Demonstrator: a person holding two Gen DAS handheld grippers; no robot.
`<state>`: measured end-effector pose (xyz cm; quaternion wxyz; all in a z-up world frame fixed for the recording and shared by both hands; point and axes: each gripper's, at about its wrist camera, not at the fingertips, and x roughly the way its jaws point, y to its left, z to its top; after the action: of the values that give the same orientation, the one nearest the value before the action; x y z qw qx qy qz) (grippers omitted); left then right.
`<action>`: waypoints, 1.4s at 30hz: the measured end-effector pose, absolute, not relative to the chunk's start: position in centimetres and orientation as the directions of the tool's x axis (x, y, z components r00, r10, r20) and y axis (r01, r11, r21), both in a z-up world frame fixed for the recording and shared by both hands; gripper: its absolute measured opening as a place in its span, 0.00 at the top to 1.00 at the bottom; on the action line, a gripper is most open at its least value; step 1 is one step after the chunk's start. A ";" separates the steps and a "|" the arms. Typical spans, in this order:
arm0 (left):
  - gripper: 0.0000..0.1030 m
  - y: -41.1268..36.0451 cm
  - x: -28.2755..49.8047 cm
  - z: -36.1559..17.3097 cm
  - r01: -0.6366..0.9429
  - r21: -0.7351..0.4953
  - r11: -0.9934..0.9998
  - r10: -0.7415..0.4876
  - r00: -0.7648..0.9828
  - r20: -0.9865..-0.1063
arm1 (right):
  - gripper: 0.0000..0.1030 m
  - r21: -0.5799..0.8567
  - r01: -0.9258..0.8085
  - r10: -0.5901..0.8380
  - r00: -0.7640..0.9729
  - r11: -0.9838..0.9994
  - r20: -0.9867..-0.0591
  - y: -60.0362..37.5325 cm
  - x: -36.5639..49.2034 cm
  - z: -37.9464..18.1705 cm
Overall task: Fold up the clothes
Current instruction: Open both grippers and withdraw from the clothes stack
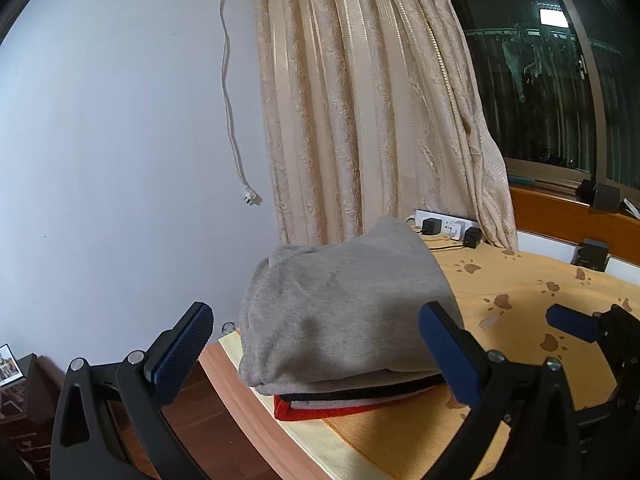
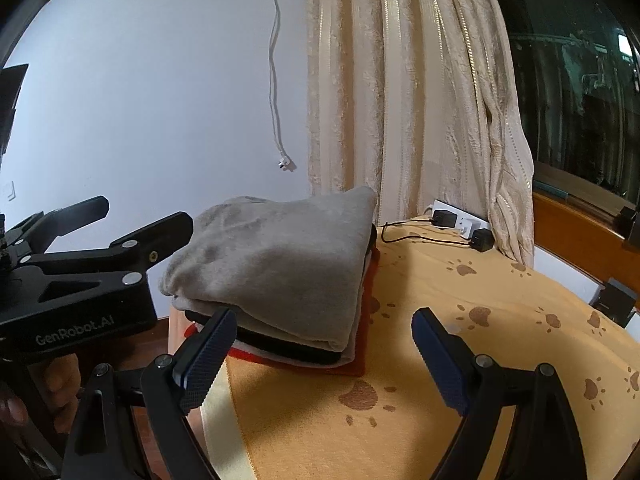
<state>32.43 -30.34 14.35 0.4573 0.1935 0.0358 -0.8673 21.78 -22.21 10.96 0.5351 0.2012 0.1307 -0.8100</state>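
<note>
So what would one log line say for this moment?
stack: grey garment folded atop red one | left gripper: open, empty | right gripper: open, empty

I see a soft, matt grey fleece garment (image 1: 344,304) topping the folded stack, with red cloth (image 1: 320,410) at the bottom. My left tool (image 1: 316,356) and right tool (image 2: 320,360) are matt black plastic with shiny metal rivets; their blue pads (image 1: 182,354) look rubbery and finely knurled. The yellow paw-print cover (image 2: 460,320) is a short-napped woven cloth. The curtain (image 1: 360,100) is crinkled beige fabric with glossy stripes. The window ledge (image 1: 568,216) is smooth varnished wood.
</note>
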 end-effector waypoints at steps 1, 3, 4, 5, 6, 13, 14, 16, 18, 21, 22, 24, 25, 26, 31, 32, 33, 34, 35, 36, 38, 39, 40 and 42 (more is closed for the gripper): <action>0.00 -30.4 32.4 14.3 0.807 0.115 -0.580 -0.779 -0.507 -0.370 | 0.11 0.005 0.919 -0.813 -0.345 -0.393 -0.468 -22.2 21.7 10.9; 0.00 -30.4 32.3 14.2 0.807 0.115 -0.580 -0.777 -0.505 -0.376 | 0.11 0.009 0.919 -0.811 -0.344 -0.395 -0.473 -22.3 21.6 10.8; 0.00 -30.5 32.2 14.1 0.807 0.114 -0.580 -0.776 -0.504 -0.379 | 0.11 0.011 0.919 -0.811 -0.343 -0.395 -0.475 -22.3 21.5 10.7; 0.00 -30.5 32.1 14.0 0.806 0.114 -0.580 -0.775 -0.504 -0.381 | 0.11 0.015 0.919 -0.811 -0.341 -0.395 -0.476 -22.3 21.4 10.7; 0.00 -30.5 32.1 14.0 0.806 0.114 -0.581 -0.774 -0.503 -0.383 | 0.11 0.016 0.918 -0.811 -0.341 -0.395 -0.476 -22.3 21.4 10.7; 0.00 -30.4 31.8 13.9 0.805 0.117 -0.582 -0.773 -0.502 -0.388 | 0.11 0.018 0.917 -0.811 -0.343 -0.398 -0.474 -22.3 21.5 10.7; 0.00 -30.5 31.8 13.9 0.805 0.118 -0.582 -0.773 -0.502 -0.388 | 0.11 0.018 0.917 -0.811 -0.343 -0.398 -0.474 -22.2 21.5 10.7; 0.00 -30.5 31.8 13.9 0.804 0.118 -0.582 -0.772 -0.502 -0.389 | 0.11 0.018 0.918 -0.812 -0.342 -0.397 -0.472 -22.1 21.5 10.7; 0.00 -30.5 31.8 13.9 0.805 0.118 -0.582 -0.772 -0.502 -0.390 | 0.11 0.018 0.918 -0.813 -0.342 -0.397 -0.471 -22.1 21.5 10.8; 0.00 -30.5 31.8 13.8 0.805 0.118 -0.582 -0.772 -0.500 -0.393 | 0.11 0.016 0.918 -0.812 -0.343 -0.397 -0.472 -22.1 21.5 10.8; 0.00 -30.5 31.8 13.8 0.805 0.118 -0.582 -0.772 -0.500 -0.393 | 0.11 0.015 0.918 -0.812 -0.343 -0.397 -0.473 -22.1 21.5 10.8; 0.00 -30.5 31.8 13.8 0.805 0.118 -0.581 -0.771 -0.499 -0.394 | 0.11 0.013 0.918 -0.811 -0.343 -0.396 -0.473 -22.2 21.5 10.8; 0.00 -30.5 31.8 13.8 0.805 0.118 -0.581 -0.771 -0.499 -0.394 | 0.11 0.012 0.918 -0.812 -0.343 -0.396 -0.473 -22.2 21.5 10.9; 0.00 -30.5 31.8 13.8 0.806 0.117 -0.581 -0.772 -0.499 -0.395 | 0.11 0.011 0.918 -0.812 -0.344 -0.396 -0.472 -22.2 21.5 10.9; 0.00 -30.6 31.9 13.8 0.808 0.112 -0.578 -0.771 -0.497 -0.398 | 0.11 0.007 0.917 -0.812 -0.350 -0.399 -0.468 -22.1 21.6 10.9; 0.00 -30.6 31.9 13.8 0.809 0.111 -0.578 -0.771 -0.496 -0.399 | 0.11 0.007 0.916 -0.811 -0.350 -0.400 -0.468 -22.1 21.6 10.9; 0.00 -30.6 31.9 13.8 0.809 0.110 -0.577 -0.771 -0.496 -0.399 | 0.11 0.008 0.917 -0.812 -0.350 -0.400 -0.467 -22.1 21.6 10.9; 0.00 -30.6 31.9 13.8 0.810 0.109 -0.577 -0.772 -0.496 -0.398 | 0.11 0.007 0.917 -0.812 -0.350 -0.399 -0.466 -22.1 21.7 10.9; 0.00 -30.7 31.9 13.8 0.810 0.108 -0.576 -0.772 -0.496 -0.397 | 0.11 0.007 0.917 -0.813 -0.351 -0.399 -0.465 -22.1 21.7 10.9; 0.00 -30.7 31.9 13.8 0.811 0.107 -0.576 -0.772 -0.496 -0.397 | 0.11 0.006 0.917 -0.814 -0.351 -0.399 -0.464 -22.0 21.8 10.9; 0.00 -30.7 31.9 13.7 0.811 0.108 -0.576 -0.772 -0.496 -0.397 | 0.11 0.004 0.918 -0.815 -0.351 -0.397 -0.462 -22.0 21.8 11.0; 0.00 -30.7 31.9 13.7 0.810 0.108 -0.576 -0.772 -0.496 -0.397 | 0.11 0.002 0.918 -0.814 -0.352 -0.397 -0.462 -22.0 21.8 11.0; 0.00 -30.8 31.8 13.7 0.810 0.108 -0.576 -0.772 -0.496 -0.397 | 0.11 0.001 0.918 -0.814 -0.352 -0.398 -0.462 -22.0 21.8 10.9; 0.00 -30.8 31.8 13.6 0.810 0.108 -0.576 -0.772 -0.496 -0.397 | 0.11 -0.001 0.918 -0.813 -0.353 -0.397 -0.463 -22.0 21.8 10.9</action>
<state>31.79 -30.81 13.64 0.4581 0.2053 0.0462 -0.8636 21.83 -22.00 10.87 0.5330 0.1989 0.1313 -0.8118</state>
